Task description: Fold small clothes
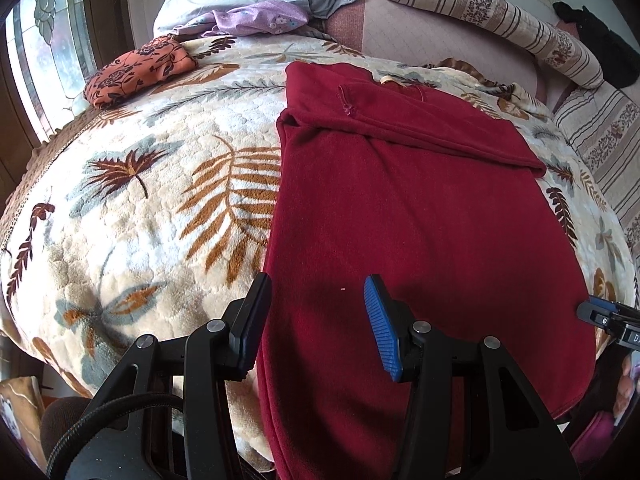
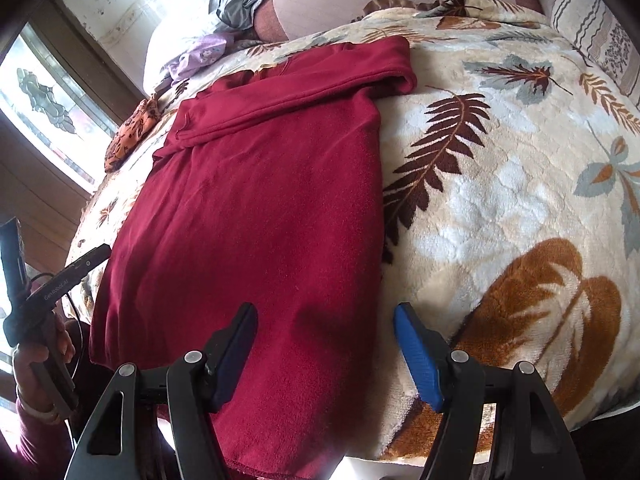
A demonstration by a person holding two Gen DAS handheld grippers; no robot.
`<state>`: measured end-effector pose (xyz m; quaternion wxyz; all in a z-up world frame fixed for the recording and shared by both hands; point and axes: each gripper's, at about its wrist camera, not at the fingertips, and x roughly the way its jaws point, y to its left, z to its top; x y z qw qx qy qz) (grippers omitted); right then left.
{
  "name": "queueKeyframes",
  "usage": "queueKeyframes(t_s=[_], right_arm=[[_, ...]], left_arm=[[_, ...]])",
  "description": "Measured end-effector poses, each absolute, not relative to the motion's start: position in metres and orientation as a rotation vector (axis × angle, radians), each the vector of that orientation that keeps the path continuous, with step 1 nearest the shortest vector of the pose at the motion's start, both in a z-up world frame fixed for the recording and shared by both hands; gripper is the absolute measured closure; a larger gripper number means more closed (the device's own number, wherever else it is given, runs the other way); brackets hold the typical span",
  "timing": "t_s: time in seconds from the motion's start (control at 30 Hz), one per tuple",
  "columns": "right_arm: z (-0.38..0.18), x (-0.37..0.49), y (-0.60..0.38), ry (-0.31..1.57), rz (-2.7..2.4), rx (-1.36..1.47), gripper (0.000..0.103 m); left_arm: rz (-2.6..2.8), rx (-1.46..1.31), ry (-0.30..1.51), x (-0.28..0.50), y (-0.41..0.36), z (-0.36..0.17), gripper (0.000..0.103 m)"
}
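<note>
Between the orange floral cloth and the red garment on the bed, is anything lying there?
No. Left wrist view shows only bare leaf-print blanket between the orange floral cloth and the red garment.

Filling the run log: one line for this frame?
stage: mid-fold | red garment: sleeves folded in, flat on leaf-print blanket | left gripper: open | right gripper: open, empty

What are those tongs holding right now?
Nothing. Both the left tongs and right tongs are open, empty, above the near end of the dark red garment.
</note>
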<state>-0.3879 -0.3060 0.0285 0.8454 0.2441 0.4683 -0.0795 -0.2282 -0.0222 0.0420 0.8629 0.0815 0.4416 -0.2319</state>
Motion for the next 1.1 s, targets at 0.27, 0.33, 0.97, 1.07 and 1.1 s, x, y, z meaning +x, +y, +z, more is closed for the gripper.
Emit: queueKeyframes(t_s=[0.27, 0.33, 0.97, 1.07, 1.1], right_arm=[[0.03, -0.389, -0.293, 0.98, -0.173, 0.386, 0.089], [0.034, -0.393, -0.296, 0.964, -0.187, 0.379, 0.09], [0.011, -0.431, -0.296, 1.027, 0.061, 0.7, 0.049], [0.011, -0.431, -0.293, 1.014, 0.081, 0.703, 0.054], [0.012, -0.429, -0.291, 1.016, 0.093, 0.692, 0.06]], left_arm=[[-0.519, 0.12, 0.983, -0.241, -0.005, 0.036, 0.055], [-0.518, 0.121, 0.989, -0.246, 0.002, 0.037, 0.055], [-0.569, 0.046, 1.128, -0.26, 0.012, 0.011, 0.042], [-0.568, 0.058, 1.136, -0.26, 0.006, 0.01, 0.037], [-0.569, 0.072, 1.138, -0.26, 0.004, 0.011, 0.036]])
